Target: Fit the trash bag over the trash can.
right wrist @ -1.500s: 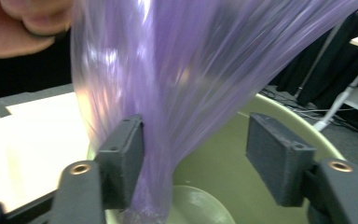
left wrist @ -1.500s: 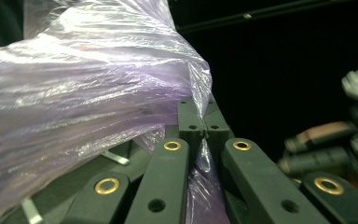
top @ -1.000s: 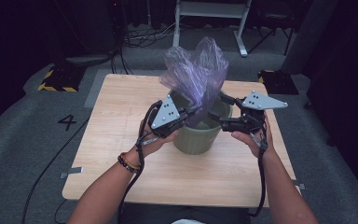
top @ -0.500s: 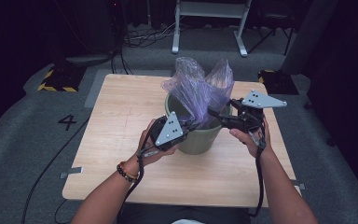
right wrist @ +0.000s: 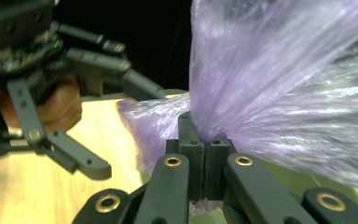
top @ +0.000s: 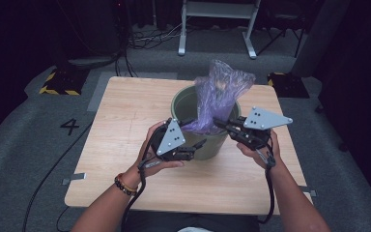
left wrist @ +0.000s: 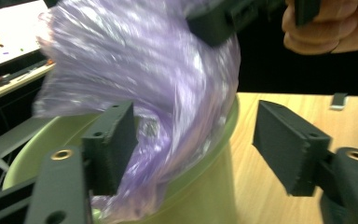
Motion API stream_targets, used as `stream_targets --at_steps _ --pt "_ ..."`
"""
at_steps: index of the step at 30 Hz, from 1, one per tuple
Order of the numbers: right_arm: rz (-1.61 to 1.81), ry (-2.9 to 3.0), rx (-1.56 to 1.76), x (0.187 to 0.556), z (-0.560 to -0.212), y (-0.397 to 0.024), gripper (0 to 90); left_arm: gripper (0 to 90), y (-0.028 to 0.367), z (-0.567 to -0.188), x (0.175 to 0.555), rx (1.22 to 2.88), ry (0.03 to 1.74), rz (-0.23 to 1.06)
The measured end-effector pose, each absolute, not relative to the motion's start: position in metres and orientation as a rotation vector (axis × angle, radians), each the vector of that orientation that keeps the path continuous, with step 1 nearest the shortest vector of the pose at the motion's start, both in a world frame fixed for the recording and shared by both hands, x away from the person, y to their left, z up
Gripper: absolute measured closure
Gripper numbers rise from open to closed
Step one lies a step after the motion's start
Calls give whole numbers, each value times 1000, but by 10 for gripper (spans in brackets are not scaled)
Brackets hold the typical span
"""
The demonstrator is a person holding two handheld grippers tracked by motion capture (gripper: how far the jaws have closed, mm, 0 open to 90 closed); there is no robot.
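Note:
A pale green bin (top: 211, 146) stands in the middle of the wooden table (top: 125, 111). A thin purple plastic bag (top: 222, 92) rises crumpled out of it. My right gripper (top: 218, 122) has just been closing and is shut on a bunched fold of the bag (right wrist: 284, 70) at the bin's near right rim, its pads (right wrist: 216, 144) pressed together on the film. My left gripper (top: 195, 132) has just been opening. It stands open astride the bin's near rim (left wrist: 214, 154), one jaw inside by the bag (left wrist: 144, 70), the other outside, neither pressing on it.
The bin sits a little right of the table's centre, with bare wood to its left and front. Grey floor surrounds the table, with cables, a white stand leg (top: 181, 29) and a yellow-black striped block (top: 58, 82) behind it.
The left jaws let go of the bag and opened, and that hand drew back toward the person. The right jaws closed on the bag. The bag's top swung over to the right.

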State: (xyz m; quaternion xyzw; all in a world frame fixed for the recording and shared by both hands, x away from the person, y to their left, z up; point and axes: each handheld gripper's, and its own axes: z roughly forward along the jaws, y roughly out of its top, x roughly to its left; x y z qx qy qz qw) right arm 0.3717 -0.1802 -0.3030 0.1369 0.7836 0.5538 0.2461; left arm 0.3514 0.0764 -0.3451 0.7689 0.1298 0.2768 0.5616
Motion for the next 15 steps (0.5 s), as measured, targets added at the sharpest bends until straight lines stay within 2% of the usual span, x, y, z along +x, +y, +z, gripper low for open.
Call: stream_targets --at_steps 2,6,8,9,10,15 --pt "1486 2147 339 365 -303 -178 896 276 78 -339 347 1792 282 634" --pt "1467 2156 278 351 -305 -175 883 342 79 -331 346 1799 279 609" --pt "1452 2156 262 345 -309 -175 869 549 81 -332 348 1820 245 570" --pt "1435 2157 254 342 -311 -174 852 583 82 -333 349 1840 225 545" --pt "1425 2151 251 339 -313 -175 843 665 83 -334 349 1861 204 540" --pt "1438 2139 259 330 -322 -180 814 877 87 -340 346 1887 169 578"
